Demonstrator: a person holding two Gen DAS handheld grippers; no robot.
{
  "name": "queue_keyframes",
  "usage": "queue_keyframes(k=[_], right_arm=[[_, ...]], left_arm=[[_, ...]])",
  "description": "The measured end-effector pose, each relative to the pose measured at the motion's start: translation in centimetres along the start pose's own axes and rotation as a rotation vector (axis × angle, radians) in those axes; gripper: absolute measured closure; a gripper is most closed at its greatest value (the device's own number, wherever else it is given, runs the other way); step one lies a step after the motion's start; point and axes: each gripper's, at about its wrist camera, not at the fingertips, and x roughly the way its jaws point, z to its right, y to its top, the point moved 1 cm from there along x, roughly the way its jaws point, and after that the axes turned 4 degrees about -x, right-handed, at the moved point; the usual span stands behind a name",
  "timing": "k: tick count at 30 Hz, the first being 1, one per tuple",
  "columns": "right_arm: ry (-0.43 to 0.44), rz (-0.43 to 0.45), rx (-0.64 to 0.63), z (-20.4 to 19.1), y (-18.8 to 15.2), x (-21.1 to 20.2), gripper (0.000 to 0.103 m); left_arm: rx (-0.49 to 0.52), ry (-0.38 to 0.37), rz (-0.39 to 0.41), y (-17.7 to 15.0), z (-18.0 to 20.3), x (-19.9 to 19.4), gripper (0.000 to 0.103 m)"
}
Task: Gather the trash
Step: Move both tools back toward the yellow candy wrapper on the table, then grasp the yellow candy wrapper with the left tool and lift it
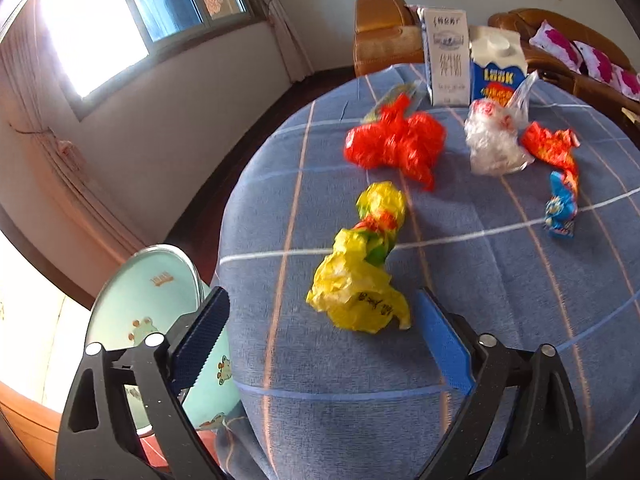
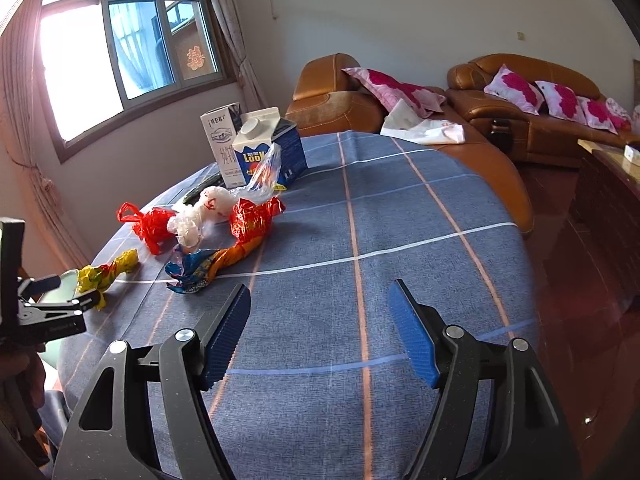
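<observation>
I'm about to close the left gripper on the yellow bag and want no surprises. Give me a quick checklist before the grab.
1. Left gripper jaws open: ok.
2. Yellow bag lined up: not ok; only its near end sits between the fingers, nearer the right one.
3. Nothing else in the grab: ok; red bag lies apart, farther back.
4. Bin ready: ok; beside the table, lid up.
5. Right gripper out of the way: ok; open, empty, over bare cloth.
6. Bag free to lift: cannot tell.
</observation>
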Motion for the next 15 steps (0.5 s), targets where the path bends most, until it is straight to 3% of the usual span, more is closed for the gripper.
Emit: queue_keyframes(k=[1,3,5,6,9,15], right_arm=[[0.0,0.002,0.0,0.1,0.0,0.0,0.03],[0.004,0.001,0.005,0.1,-0.1,0.2,0.03],[0.01,-0.005,0.009,0.0,-0.2,0.4,0.03],[0.011,-0.009,0.002,-0.2,-0.4,0.4,0.03],[0.013,-0.015,-0.01,-0.8,-0.4,0.5,0.03],[0.01,-0.02,-0.034,-1.9,0.4,0.8,0.03]], left_arm=[[-0.006,-0.014,-0.008,-0.1,-0.3,0.2,0.03],[-0.014,-0.058,-0.027,-0.2,-1.1,0.6,0.058],[-0.006,-0.095,-0.027,-0.3,-1.6,0.6,0.076],[-0.001,-0.097,-0.024,-0.3,-1.8,0.6,0.092],[0.007,-0.124,-0.014,-0.5,-2.5,0.5,0.099],[0.02,-0.139,0.047,-0.6,-3.9,-1.5,0.1]])
